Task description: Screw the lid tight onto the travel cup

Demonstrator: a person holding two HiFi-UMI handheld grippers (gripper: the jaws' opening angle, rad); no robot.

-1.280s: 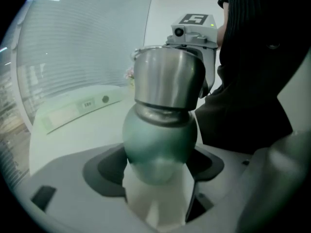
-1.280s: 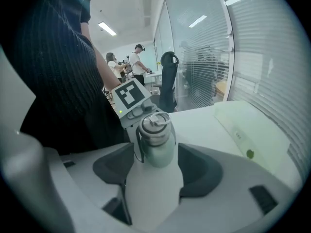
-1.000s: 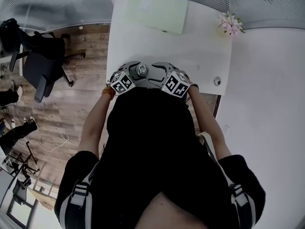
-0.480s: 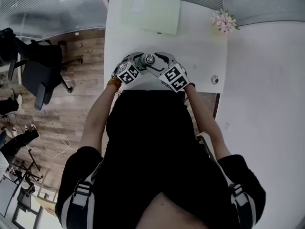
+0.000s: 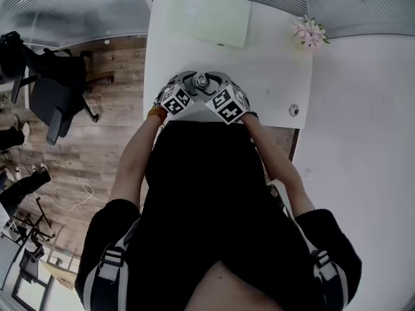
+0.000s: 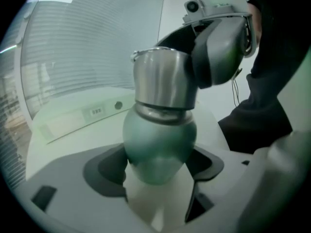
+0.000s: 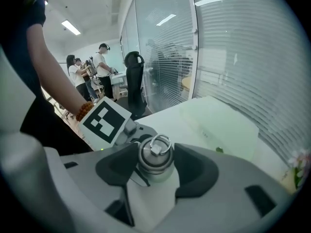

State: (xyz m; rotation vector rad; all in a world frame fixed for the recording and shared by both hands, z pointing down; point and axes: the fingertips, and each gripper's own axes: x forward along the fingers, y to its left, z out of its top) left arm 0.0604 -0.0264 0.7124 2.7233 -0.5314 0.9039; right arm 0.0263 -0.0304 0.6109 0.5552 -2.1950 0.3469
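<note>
The travel cup has a grey-green body (image 6: 158, 144) and a steel lid (image 7: 155, 159) with a ring on top. In the head view it (image 5: 201, 80) stands upright between both grippers, over the white table's near edge. My left gripper (image 6: 158, 171) is shut on the cup's rounded body, which is wedged between its jaws. My right gripper (image 7: 155, 166) comes from the other side; its jaws have just been closing and now sit against both sides of the lid. The cup's base is hidden.
The white table (image 5: 272, 57) carries a pale green mat (image 5: 207, 15) at the back, pink flowers (image 5: 310, 31) at the far right and a small round fitting (image 5: 294, 110). An office chair (image 5: 52, 89) stands on the wood floor at left. People (image 7: 92, 67) stand far off.
Both grippers and the cup moved away from the person's body, farther over the table. The right gripper rolled and drew closer to the left one.
</note>
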